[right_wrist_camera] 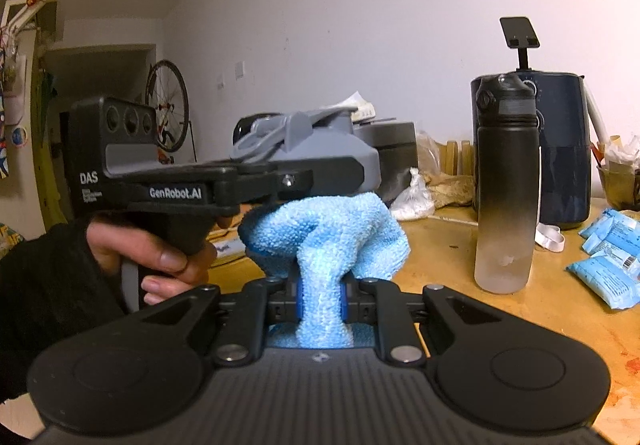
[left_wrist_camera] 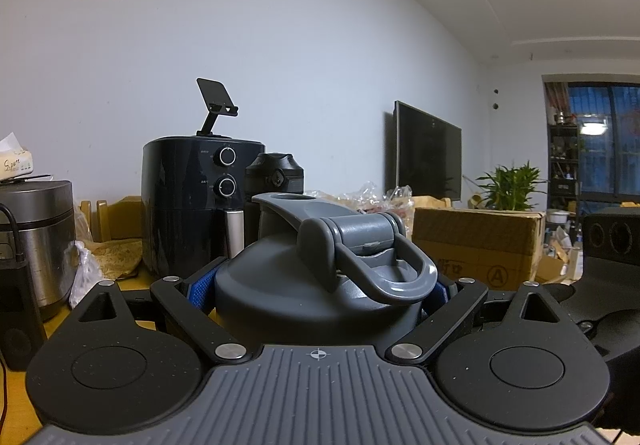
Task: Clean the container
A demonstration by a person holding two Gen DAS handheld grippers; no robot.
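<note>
Filling the bottom of the right wrist view, the right gripper [right_wrist_camera: 320, 301] pinches a fluffy light-blue cloth [right_wrist_camera: 326, 241] tightly between its blue-padded fingers, jaws nearly together on the fabric. The cloth bunches upward at centre frame and presses against the underside of a grey container [right_wrist_camera: 352, 157]. That container sits in the left gripper [right_wrist_camera: 296, 175], which reaches in level from the left of the frame, carried by a person's hand [right_wrist_camera: 160, 257] in a black sleeve. In the left wrist view, the container's grey lid [left_wrist_camera: 320, 285], with its looped carry handle, fills the lower centre; blue pads press its sides, jaws spread wide around it. To the right of the cloth, a black-to-frosted water bottle [right_wrist_camera: 506, 197] stands upright on the wooden table [right_wrist_camera: 460, 265]. Pale blue packets [right_wrist_camera: 608, 269] lie at the right edge. Behind the bottle stands a dark air fryer [right_wrist_camera: 568, 165] with a phone stand on top. Farther back in the left wrist view, a cardboard box [left_wrist_camera: 476, 241], a green plant [left_wrist_camera: 512, 185] and a dark television [left_wrist_camera: 428, 149] line the right side. A bicycle wheel [right_wrist_camera: 168, 105] leans at upper left of the right wrist view.
</note>
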